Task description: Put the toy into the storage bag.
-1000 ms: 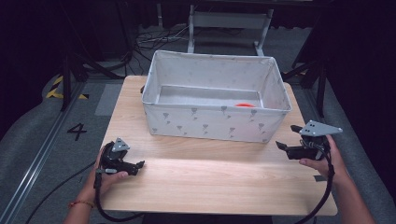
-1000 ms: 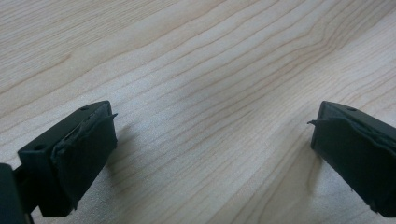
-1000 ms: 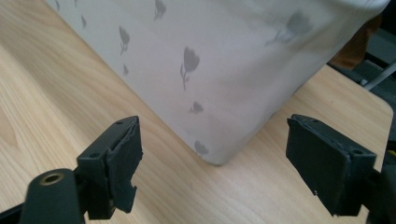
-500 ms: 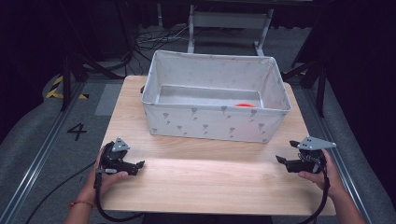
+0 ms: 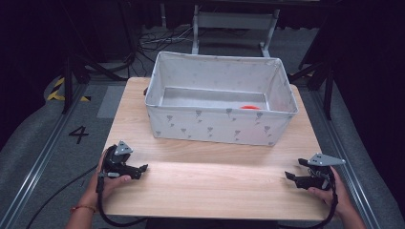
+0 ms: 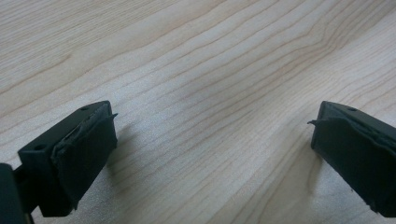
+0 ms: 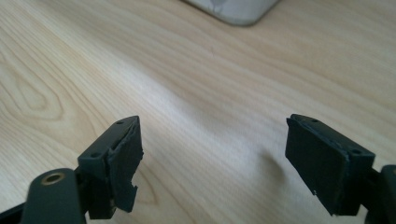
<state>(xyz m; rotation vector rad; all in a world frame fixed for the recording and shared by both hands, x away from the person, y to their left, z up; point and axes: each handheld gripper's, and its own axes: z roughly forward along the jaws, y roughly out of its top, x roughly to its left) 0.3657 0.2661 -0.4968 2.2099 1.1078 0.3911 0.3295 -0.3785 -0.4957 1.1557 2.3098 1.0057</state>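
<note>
A grey fabric bin (image 5: 219, 125) with a small printed pattern stands at the back of the wooden table (image 5: 210, 181). An orange object (image 5: 248, 108) lies on its floor at the right, mostly hidden by the front wall. My left gripper (image 5: 142, 169) rests low over the table's front left, held in a hand, jaws wide apart with bare wood between them (image 6: 212, 140). My right gripper (image 5: 289, 176) sits at the front right, also open over bare wood (image 7: 212, 154). A corner of the bin (image 7: 233, 9) shows at the top of the right gripper view.
Black cables trail from both grippers off the table's front edge. The table stands on grey floor with a "4" marking (image 5: 79, 134) and yellow-black tape (image 5: 59, 89) at the left. Metal stands and cables (image 5: 157, 38) lie behind the bin.
My right gripper has come down and back toward the front right edge of the table. The left gripper has stayed put.
</note>
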